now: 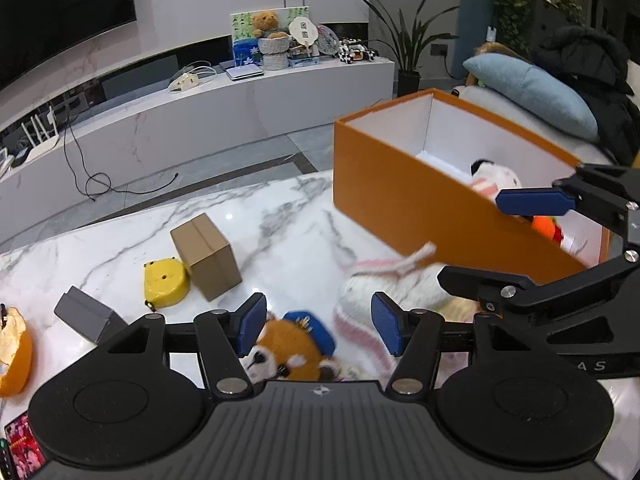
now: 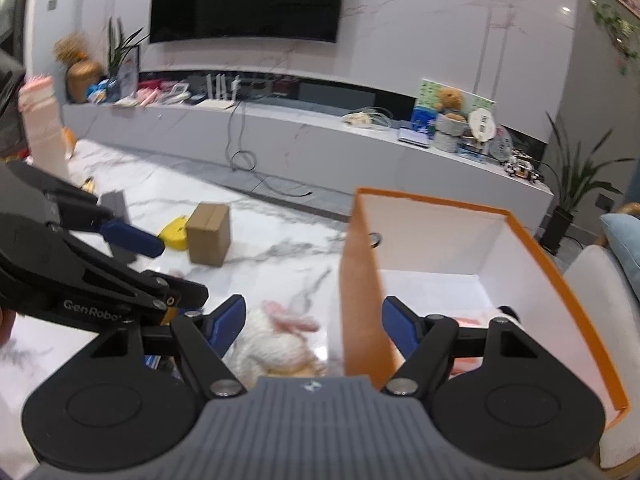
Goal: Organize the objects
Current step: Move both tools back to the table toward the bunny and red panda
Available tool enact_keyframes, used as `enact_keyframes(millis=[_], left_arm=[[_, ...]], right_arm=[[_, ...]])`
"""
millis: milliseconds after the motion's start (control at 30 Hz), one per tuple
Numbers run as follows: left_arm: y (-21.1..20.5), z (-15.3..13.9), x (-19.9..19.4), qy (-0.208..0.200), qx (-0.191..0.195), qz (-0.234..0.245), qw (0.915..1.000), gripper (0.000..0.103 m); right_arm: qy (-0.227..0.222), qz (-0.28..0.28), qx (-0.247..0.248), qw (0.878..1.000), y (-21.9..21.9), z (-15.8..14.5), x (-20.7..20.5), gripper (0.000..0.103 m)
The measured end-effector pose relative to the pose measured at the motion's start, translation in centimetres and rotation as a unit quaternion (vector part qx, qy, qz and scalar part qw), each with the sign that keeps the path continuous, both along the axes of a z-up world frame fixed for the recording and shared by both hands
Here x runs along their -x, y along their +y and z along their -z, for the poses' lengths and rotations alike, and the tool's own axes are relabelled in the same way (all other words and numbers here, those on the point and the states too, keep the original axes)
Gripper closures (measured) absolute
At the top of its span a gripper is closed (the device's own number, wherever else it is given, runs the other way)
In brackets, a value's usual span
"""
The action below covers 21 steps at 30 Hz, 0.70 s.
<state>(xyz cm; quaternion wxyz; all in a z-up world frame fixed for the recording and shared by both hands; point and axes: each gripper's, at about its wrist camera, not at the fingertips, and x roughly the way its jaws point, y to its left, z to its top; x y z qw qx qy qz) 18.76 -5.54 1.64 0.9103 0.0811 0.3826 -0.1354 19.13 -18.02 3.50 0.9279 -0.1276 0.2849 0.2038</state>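
Left wrist view: left gripper (image 1: 318,326), jaws apart, nothing between them, hanging above a red panda plush (image 1: 286,354) in a blue cap that lies on the marble table (image 1: 280,216) close to the near edge. Just right of it, a white-and-pink knitted plush (image 1: 380,288), blurred, lies against the near wall of the orange box (image 1: 400,200). Box stands open at right; contents include a pink-and-white plush (image 1: 494,178) and an orange item, only partly seen. Right gripper (image 1: 500,240), jaws apart and empty, straddles the near box wall, one finger over the inside, the other outside above the knitted plush. Left of centre: brown carton (image 1: 208,256), touching a yellow tape measure (image 1: 165,282); farther left, a grey block (image 1: 86,318); an orange-peel-like object (image 1: 14,354) at the left edge. Judgement: next pick is probably the panda or the knitted plush, destination the box. To do it well, centre the open fingers across the plush's body, not the cap or a loose ribbon, close fully on the soft bulk, lift clear of the box wall before crossing, and keep the two grippers apart, as they are crowded here.
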Motion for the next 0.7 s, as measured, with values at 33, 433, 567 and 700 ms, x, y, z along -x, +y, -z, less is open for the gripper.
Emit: enact_keyframes(millis=[33,433,567,700], left_arm=[[0.4,0.3,0.1,-0.001,0.001,0.005,1.0000,0.028],[4.0,4.1,1.2,0.000,0.000,0.062,0.9981,0.022],[4.8,5.0,1.3,0.002,0.011,0.064,0.9979,0.020],[5.4,5.1,1.1,0.023,0.028,0.056,0.9978,0.019]], right_arm=[[0.003,-0.003,0.005,1.000,0.3,0.3,0.0,0.027],[0.024,-0.007,0.032,0.999,2.6,3.6,-1.4,0.026],[0.013,-0.015,0.047,0.999,3.1,4.1,-1.4,0.026],[0.001,-0.019,0.064,0.998,3.7,4.7,-1.3,0.021]])
